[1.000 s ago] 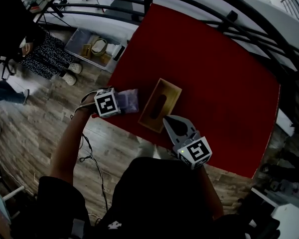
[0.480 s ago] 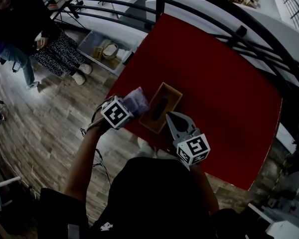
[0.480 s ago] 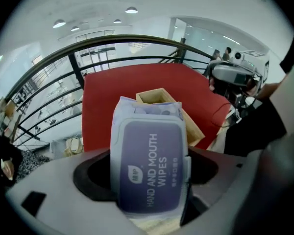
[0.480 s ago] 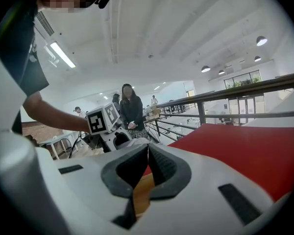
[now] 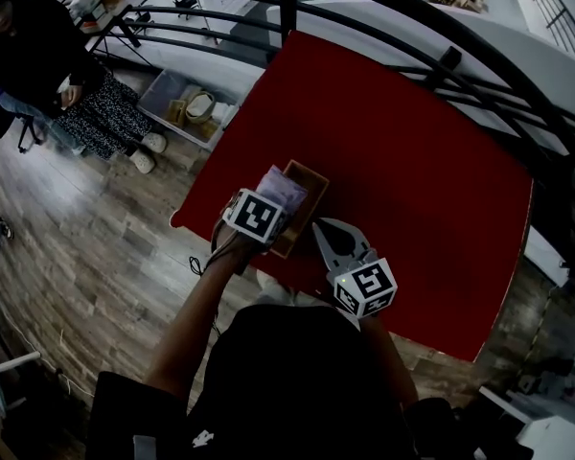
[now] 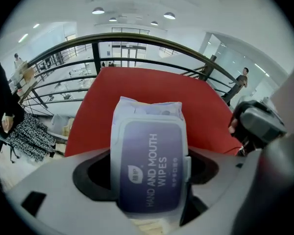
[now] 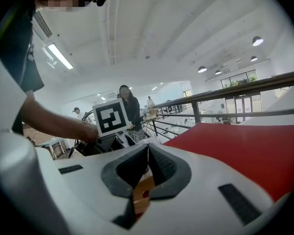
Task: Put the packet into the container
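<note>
A lilac packet of wipes (image 5: pixel 280 187) (image 6: pixel 148 131) sits between the jaws of my left gripper (image 5: pixel 277 199) (image 6: pixel 149 156), which is shut on its two sides. In the head view the packet hangs over the near half of the open wooden container (image 5: pixel 313 182) on the red table (image 5: pixel 412 151). A strip of the container's pale wood (image 6: pixel 146 227) shows under the packet. My right gripper (image 5: pixel 318 227) (image 7: pixel 147 148) is shut, its tips meeting just beside the container's near right corner. Wood of the container (image 7: pixel 143 192) shows below its pads.
A black railing (image 5: pixel 383 41) curves round the table's far side. The table's left edge (image 5: pixel 206 175) drops to a wooden floor. There a clear bin of items (image 5: pixel 187 108) stands and a person in black (image 5: pixel 38 60) waits. The left gripper's marker cube (image 7: pixel 110 116) shows close by in the right gripper view.
My left gripper has carried the packet to the right, from beside the container's left side to above its near half. The right gripper has stayed by the container's near corner.
</note>
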